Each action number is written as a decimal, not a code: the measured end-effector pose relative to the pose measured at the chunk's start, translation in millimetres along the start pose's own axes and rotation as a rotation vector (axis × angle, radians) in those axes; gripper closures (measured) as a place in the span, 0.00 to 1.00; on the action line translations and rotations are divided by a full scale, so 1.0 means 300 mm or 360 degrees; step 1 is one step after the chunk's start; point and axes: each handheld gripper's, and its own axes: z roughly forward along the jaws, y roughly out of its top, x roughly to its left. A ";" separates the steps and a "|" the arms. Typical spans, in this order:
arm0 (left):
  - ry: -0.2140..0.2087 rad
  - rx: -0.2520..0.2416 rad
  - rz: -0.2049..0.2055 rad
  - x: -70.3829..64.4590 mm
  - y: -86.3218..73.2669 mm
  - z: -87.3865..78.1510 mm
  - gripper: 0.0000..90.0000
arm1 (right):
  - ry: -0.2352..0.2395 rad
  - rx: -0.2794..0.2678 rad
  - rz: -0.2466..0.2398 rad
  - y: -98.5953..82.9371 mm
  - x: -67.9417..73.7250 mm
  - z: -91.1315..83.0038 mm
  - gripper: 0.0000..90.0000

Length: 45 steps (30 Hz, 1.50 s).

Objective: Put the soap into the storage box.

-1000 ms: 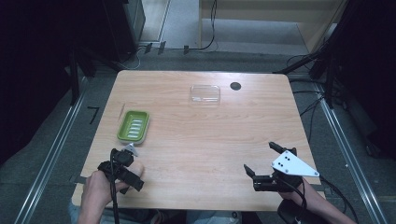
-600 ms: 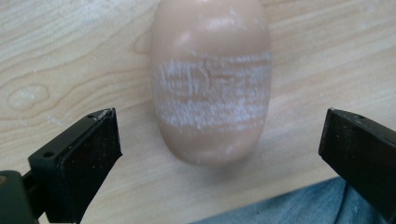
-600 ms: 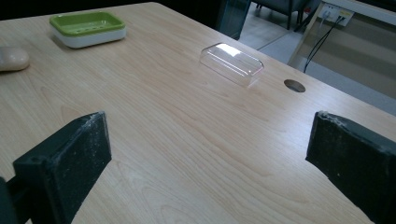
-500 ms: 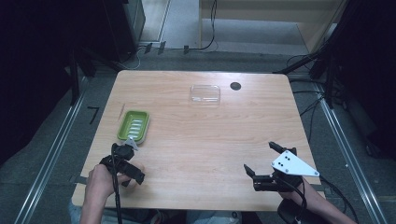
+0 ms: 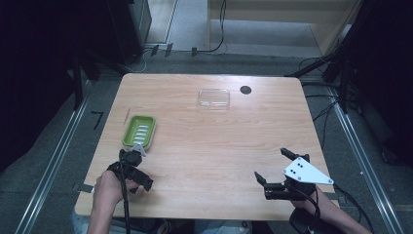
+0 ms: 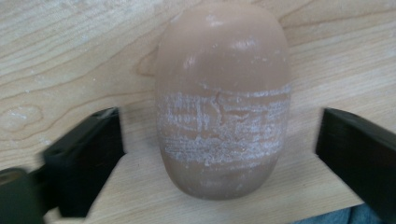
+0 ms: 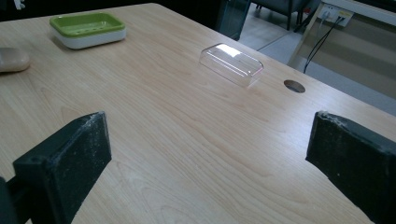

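Soap, a tan oval bar (image 6: 223,116) with a band of whitish scuffing across its middle, lies flat on the light wooden desk (image 5: 219,146) between the jaws of the left gripper (image 6: 219,154). Those jaws stand apart, one on each side of the bar, with bare wood showing in the gap on both sides, so neither touches it. Just beyond the jaws in the high view sits the green rectangular plastic soap dish on its white base (image 5: 140,130).

The right gripper (image 7: 210,158) also has its jaws spread wide, with nothing but desk between them. Ahead of those jaws and between their lines lies a clear rectangular plastic lid (image 7: 231,64), and just past it to the right is a round dark hole in the desk (image 7: 294,86). Far off beyond its left jaw, the dish and the bar rest near each other but apart.
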 end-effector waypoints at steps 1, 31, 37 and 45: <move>-0.0002 -0.0004 0.0003 -0.001 0.000 0.000 0.11 | 0.0000 0.0000 0.0001 0.000 0.000 0.000 0.00; 0.0037 0.0014 -0.0003 -0.013 0.001 0.010 0.36 | -0.0005 -0.0002 -0.0001 -0.001 -0.001 -0.002 0.00; 0.0049 0.0022 0.0010 -0.015 0.000 0.012 0.36 | -0.0002 -0.0003 -0.0005 0.000 -0.001 -0.001 0.00; 0.0050 0.0012 0.0033 -0.014 -0.003 0.009 0.37 | -0.0003 -0.0003 -0.0002 0.000 -0.001 -0.001 0.00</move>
